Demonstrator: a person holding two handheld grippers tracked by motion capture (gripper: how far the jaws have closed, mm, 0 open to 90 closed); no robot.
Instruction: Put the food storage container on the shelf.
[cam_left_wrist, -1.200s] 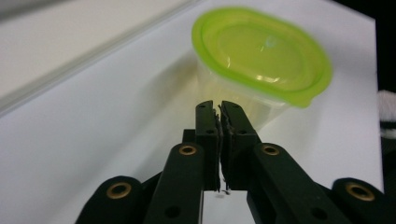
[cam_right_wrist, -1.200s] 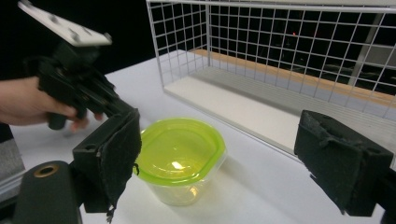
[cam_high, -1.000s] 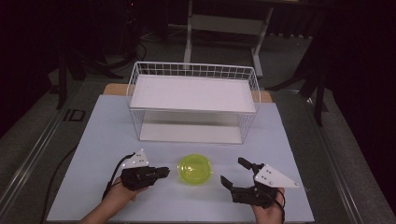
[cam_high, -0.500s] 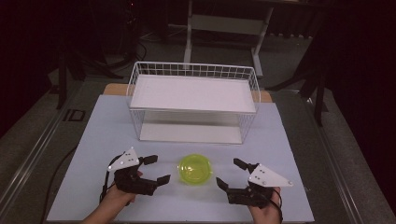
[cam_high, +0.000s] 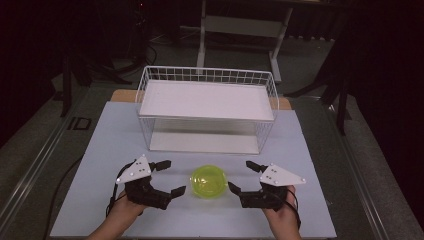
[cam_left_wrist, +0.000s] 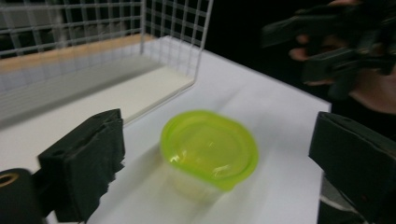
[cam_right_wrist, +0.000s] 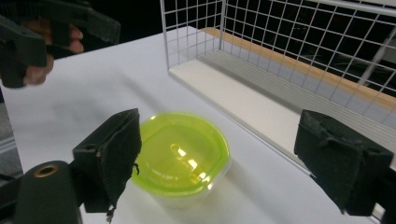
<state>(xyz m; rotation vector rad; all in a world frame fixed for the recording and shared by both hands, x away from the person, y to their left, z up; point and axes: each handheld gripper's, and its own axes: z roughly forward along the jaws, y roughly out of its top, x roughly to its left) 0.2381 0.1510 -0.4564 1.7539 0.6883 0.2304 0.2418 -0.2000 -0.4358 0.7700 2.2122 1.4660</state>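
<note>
A translucent yellow-green bowl with a lid (cam_high: 208, 181) stands on the white table near its front edge, between my two grippers. My left gripper (cam_high: 174, 176) is to its left, its jaws have just opened wide, and nothing is between them. My right gripper (cam_high: 240, 175) is open to the bowl's right, not touching it. The left gripper view looks between its pads (cam_left_wrist: 84, 163) onto the bowl (cam_left_wrist: 210, 144). In the right gripper view the bowl (cam_right_wrist: 180, 154) sits just ahead of the open gripper (cam_right_wrist: 229, 149).
A white wire basket (cam_high: 207, 72) with a flat white shelf board stands at the back of the table mat (cam_high: 310, 165), just behind the bowl. Dark floor and stand legs surround the table.
The left gripper's jaws went from shut to wide open, and that hand lifted a little. The right gripper shifted slightly towards the bowl. The bowl has not moved.
</note>
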